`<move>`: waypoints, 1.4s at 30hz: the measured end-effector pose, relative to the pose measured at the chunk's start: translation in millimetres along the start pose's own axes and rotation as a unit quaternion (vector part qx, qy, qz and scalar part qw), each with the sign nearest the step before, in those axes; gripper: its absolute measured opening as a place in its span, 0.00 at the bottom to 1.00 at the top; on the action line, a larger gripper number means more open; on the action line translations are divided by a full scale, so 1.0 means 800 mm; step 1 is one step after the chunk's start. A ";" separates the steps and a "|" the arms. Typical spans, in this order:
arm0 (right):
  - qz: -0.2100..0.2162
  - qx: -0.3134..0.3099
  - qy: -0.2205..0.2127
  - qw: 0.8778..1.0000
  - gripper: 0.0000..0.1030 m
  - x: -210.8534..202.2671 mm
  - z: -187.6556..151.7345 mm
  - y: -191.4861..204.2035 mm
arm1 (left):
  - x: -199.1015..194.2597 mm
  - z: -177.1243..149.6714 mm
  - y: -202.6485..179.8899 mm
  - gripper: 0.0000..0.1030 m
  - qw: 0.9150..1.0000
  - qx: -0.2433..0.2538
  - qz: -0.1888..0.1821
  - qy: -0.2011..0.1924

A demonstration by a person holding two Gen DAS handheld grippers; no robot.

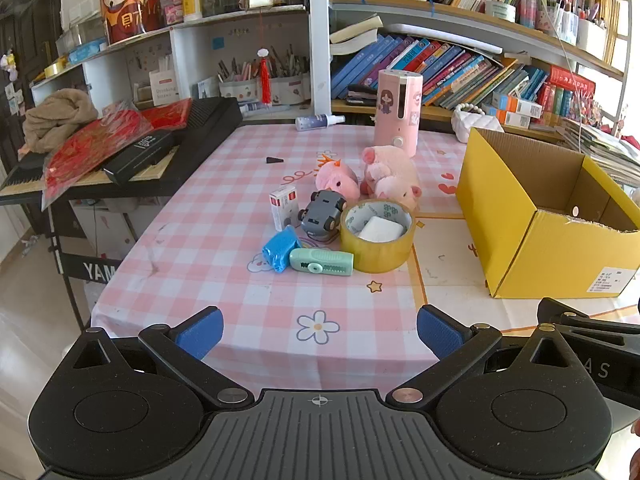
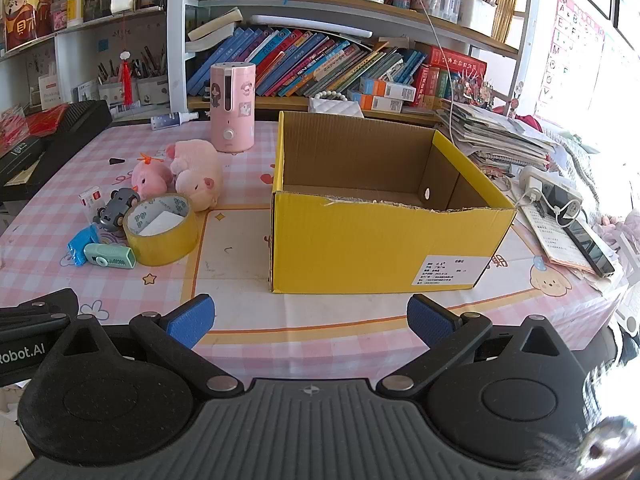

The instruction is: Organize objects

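Note:
A cluster of small objects lies mid-table: a yellow tape roll (image 1: 376,236) (image 2: 162,229) with a white block inside, a mint green stapler-like tool (image 1: 322,262) (image 2: 110,259), a blue packet (image 1: 280,249) (image 2: 82,245), a grey toy car (image 1: 323,214) (image 2: 118,206), a small white-red box (image 1: 284,206) (image 2: 91,197) and two pink plush toys (image 1: 390,174) (image 2: 196,170). An empty yellow cardboard box (image 1: 548,248) (image 2: 384,248) stands to their right. My left gripper (image 1: 320,330) is open near the table's front edge, short of the cluster. My right gripper (image 2: 310,320) is open before the box.
A tall pink canister (image 1: 397,112) (image 2: 233,106) and a spray bottle (image 1: 318,122) stand at the back. A black keyboard (image 1: 188,136) with red packets borders the left. Papers, a charger and a phone (image 2: 588,246) lie at the right. Bookshelves rise behind.

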State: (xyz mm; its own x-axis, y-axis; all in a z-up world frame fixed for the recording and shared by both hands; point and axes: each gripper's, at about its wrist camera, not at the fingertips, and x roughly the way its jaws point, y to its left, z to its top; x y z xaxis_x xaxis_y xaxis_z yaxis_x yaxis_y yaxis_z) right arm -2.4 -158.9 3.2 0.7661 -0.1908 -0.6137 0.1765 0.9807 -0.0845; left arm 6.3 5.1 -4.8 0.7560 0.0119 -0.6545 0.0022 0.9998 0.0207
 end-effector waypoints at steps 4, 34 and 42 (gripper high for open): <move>0.000 0.000 0.000 1.000 1.00 0.000 0.000 -0.001 | 0.000 0.000 0.000 1.00 1.000 0.000 0.000 0.000; 0.004 0.003 -0.002 1.000 1.00 -0.011 -0.005 -0.009 | -0.007 -0.008 -0.006 1.00 1.000 0.004 0.005 0.002; 0.004 0.004 0.000 1.000 1.00 -0.013 -0.006 -0.008 | -0.009 -0.005 -0.003 1.00 1.000 0.007 0.006 0.003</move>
State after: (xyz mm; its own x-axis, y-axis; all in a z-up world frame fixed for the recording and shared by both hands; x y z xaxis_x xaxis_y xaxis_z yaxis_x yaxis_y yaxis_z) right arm -14.5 -163.0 6.8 0.7674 -0.1827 -0.6145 0.1752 0.9818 -0.0731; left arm -1.3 2.6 -3.1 0.7514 0.0245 -0.6593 0.0025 0.9992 0.0400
